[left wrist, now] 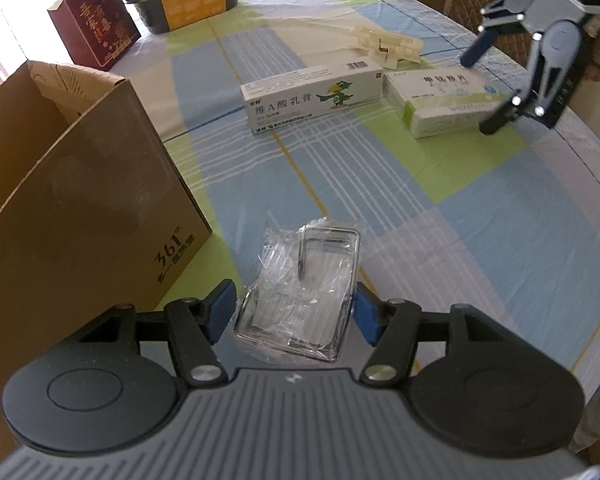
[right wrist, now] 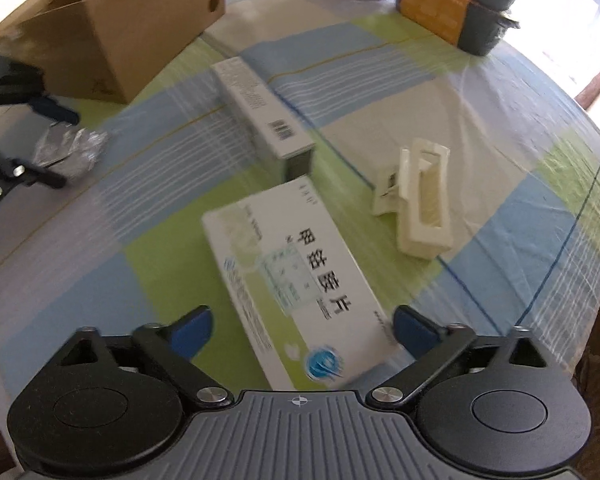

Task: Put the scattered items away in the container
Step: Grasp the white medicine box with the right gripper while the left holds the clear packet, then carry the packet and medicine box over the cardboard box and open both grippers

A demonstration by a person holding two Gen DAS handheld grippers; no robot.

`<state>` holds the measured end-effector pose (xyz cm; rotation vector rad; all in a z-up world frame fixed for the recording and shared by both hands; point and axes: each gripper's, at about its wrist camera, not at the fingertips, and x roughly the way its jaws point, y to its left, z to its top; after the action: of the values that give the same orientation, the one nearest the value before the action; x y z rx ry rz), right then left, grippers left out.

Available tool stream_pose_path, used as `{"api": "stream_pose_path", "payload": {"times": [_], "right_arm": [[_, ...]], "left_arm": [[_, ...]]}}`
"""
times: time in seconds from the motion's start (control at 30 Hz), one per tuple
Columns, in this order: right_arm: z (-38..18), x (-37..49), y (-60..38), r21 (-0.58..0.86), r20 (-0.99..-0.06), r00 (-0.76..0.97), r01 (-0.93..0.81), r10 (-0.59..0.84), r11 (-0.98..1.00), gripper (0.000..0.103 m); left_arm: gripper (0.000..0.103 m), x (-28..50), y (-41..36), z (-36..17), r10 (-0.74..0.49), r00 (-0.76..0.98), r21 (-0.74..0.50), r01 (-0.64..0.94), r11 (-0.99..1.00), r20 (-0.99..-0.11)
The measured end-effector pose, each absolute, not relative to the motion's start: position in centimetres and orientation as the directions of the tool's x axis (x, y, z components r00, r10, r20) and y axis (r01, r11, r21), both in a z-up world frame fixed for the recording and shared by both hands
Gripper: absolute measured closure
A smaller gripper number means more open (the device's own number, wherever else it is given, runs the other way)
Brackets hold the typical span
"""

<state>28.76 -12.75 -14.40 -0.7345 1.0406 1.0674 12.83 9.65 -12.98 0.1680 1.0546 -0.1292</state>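
on the bench (left wrist: 480,216), both hand-held grippers are sitting spread, nothing pinched. left hand-held gripper (left wrist: 294,314) is straddling a clear plastic packet (left wrist: 300,292) with a metal frame inside, just beside the cardboard box (left wrist: 80,208). right hand-held gripper (right wrist: 302,330) is straddling the near end of a white-green medicine carton (right wrist: 296,280), pads apart from its sides.

risks: the packet is looking crinkly and slick, so the pads may be catching only loose film and the frame sliding out on the lift. the carton is lying skewed to the pads, so closing may be twisting it or pushing it into the long ointment carton (right wrist: 260,108) just beyond. right view is blurring, so alignment is hard to judge.

a cream plastic clip (right wrist: 420,204) is lying beside the carton. box is standing open-topped; contents hidden.
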Motion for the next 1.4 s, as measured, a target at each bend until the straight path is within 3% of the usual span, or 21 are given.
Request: {"api": "stream_pose_path", "payload": {"times": [0.13, 0.47, 0.57, 0.6, 0.63, 0.93, 1.13, 1.4], "right_arm": [[-13.9, 26.4, -12.7, 0.069, -0.947, 0.046, -0.938, 0.319, 0.341, 0.009], [-14.7, 25.4, -9.5, -0.070, -0.920, 0.262, -0.843, 0.292, 0.534, 0.009], [-15.4, 26.2, -9.2, -0.048, -0.925, 0.258, -0.809, 0.279, 0.586, 0.010], [-15.5, 26.3, -9.2, -0.028, -0.927, 0.246, -0.798, 0.283, 0.603, 0.024], [-15.6, 26.5, -9.2, -0.008, -0.929, 0.235, -0.785, 0.286, 0.619, 0.029], [-15.0, 22.1, -9.9, 0.027, -0.957, 0.166, -0.765, 0.237, 0.644, 0.030], [-13.2, 21.1, -11.6, 0.237, -0.935, 0.079, -0.585, 0.346, 0.775, 0.030], [-10.9, 20.3, -12.8, 0.454, -0.856, 0.053, -0.400, 0.514, 0.797, 0.030]], "left_arm": [[0.044, 12.7, 10.0, -12.9, -0.032, 0.485, 0.060, 0.174, 0.983, -0.874], [0.039, 13.0, 10.8, -12.9, -0.071, 0.488, -0.007, 0.133, 0.991, -0.870], [0.039, 13.2, 11.0, -13.1, -0.082, 0.485, -0.022, 0.128, 0.991, -0.870], [0.038, 13.2, 11.0, -13.2, -0.083, 0.484, -0.021, 0.133, 0.991, -0.871], [0.038, 13.1, 11.1, -13.2, -0.084, 0.483, -0.018, 0.138, 0.990, -0.872], [0.052, 11.5, 10.6, -12.3, -0.100, 0.455, -0.019, 0.180, 0.983, -0.885], [0.054, 9.3, 12.5, -11.3, -0.145, 0.434, -0.117, 0.090, 0.989, -0.889], [0.055, 6.5, 15.0, -7.6, -0.176, 0.520, -0.201, 0.008, 0.980, -0.836]]}}
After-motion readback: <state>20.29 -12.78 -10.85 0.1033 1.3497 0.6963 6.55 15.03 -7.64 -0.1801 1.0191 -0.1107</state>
